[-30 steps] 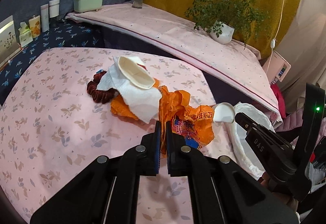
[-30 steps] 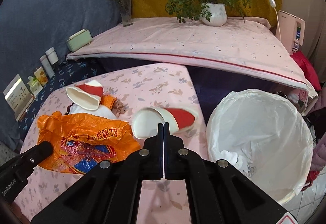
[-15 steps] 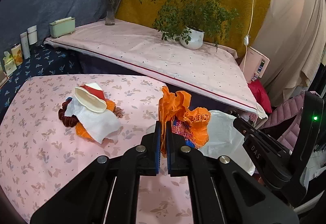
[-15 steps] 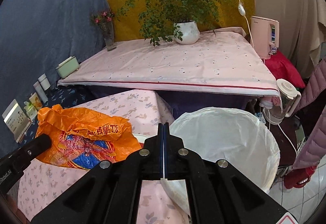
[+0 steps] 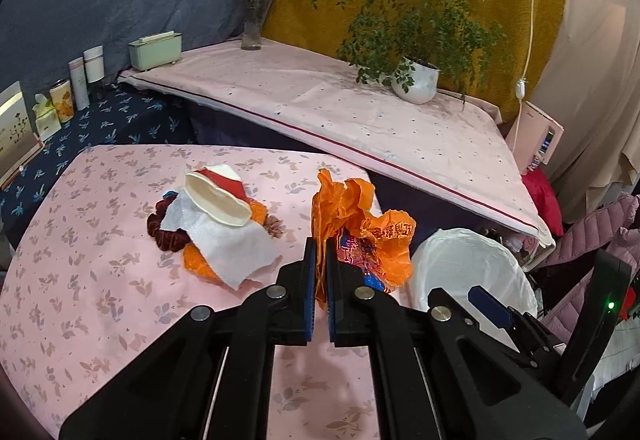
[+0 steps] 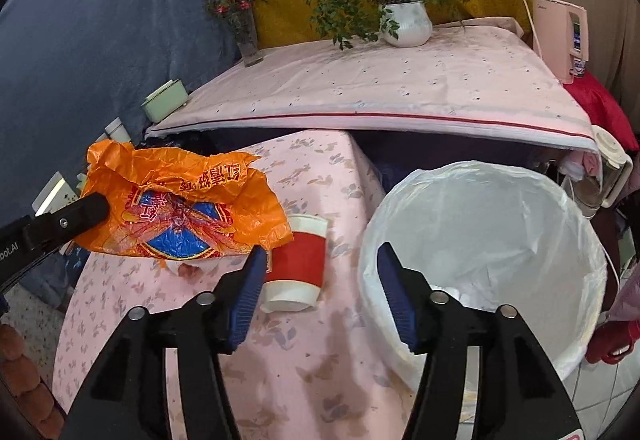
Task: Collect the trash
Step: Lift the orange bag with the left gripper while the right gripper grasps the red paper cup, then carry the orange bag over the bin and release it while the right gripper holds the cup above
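My left gripper (image 5: 319, 252) is shut on a crumpled orange plastic bag (image 5: 360, 232) and holds it above the table edge; the bag also shows in the right wrist view (image 6: 180, 212). My right gripper (image 6: 320, 272) is open and empty. A red paper cup (image 6: 298, 266) lies on its side on the table between its fingers. A white-lined trash bin (image 6: 480, 252) stands just right of the table, with white tissue inside; it also shows in the left wrist view (image 5: 468, 272). A pile with a squashed red-white cup (image 5: 218, 194), white tissue, orange wrapper and dark red scrunchie lies on the table.
The pink floral table (image 5: 92, 280) drops off at its right edge beside the bin. Behind is a pink-covered shelf (image 5: 340, 108) with a potted plant (image 5: 416, 80), a vase and a green box. Bottles and cartons stand at the far left.
My right gripper has opened and let go of the red cup, which now lies on the table by the bin. My left gripper still holds the orange bag near the bin.
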